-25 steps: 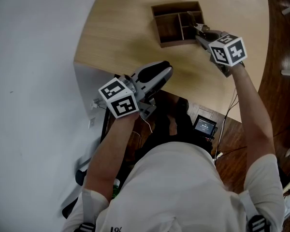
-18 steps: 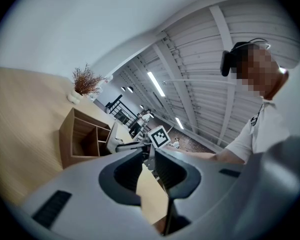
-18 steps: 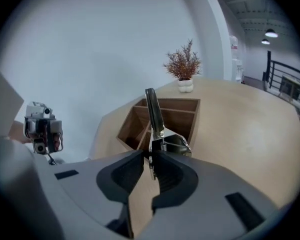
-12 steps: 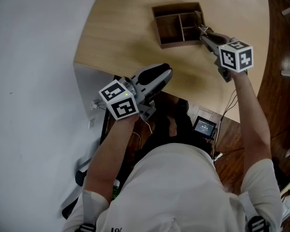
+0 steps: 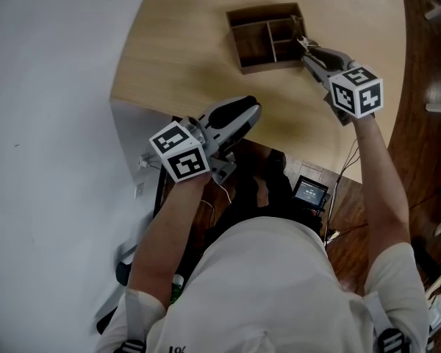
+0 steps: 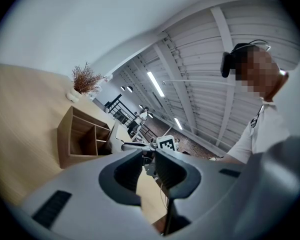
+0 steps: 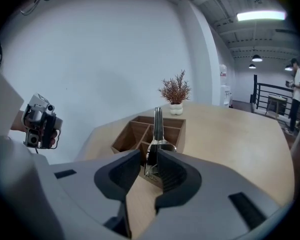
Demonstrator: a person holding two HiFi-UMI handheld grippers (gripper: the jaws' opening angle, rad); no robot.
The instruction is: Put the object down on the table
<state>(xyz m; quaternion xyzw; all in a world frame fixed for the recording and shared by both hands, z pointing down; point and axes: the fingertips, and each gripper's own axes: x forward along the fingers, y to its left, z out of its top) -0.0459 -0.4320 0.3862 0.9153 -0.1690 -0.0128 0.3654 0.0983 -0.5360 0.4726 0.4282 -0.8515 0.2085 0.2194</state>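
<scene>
My right gripper point(image 5: 313, 54) is shut on a slim metal utensil point(image 5: 303, 41), whose tip sits at the right wall of a wooden organizer box point(image 5: 253, 44) on the light wood table point(image 5: 184, 43). In the right gripper view the utensil point(image 7: 158, 121) stands up from between the jaws of the right gripper point(image 7: 150, 156), in front of the organizer point(image 7: 132, 136). My left gripper point(image 5: 250, 109) hovers at the table's near edge, shut, with nothing in it. In the left gripper view the left gripper point(image 6: 148, 159) points at the organizer point(image 6: 72, 139).
A small white pot of dried twigs point(image 7: 175, 96) stands on the table beyond the organizer. A small device with a lit screen point(image 5: 311, 191) lies on the dark floor by my legs. A white wall point(image 5: 51, 123) lies to the left. A person point(image 7: 296, 94) stands far off by a railing.
My right gripper has drawn back a little from the organizer's right compartment toward its right wall, still holding the utensil. The left gripper has stayed where it was.
</scene>
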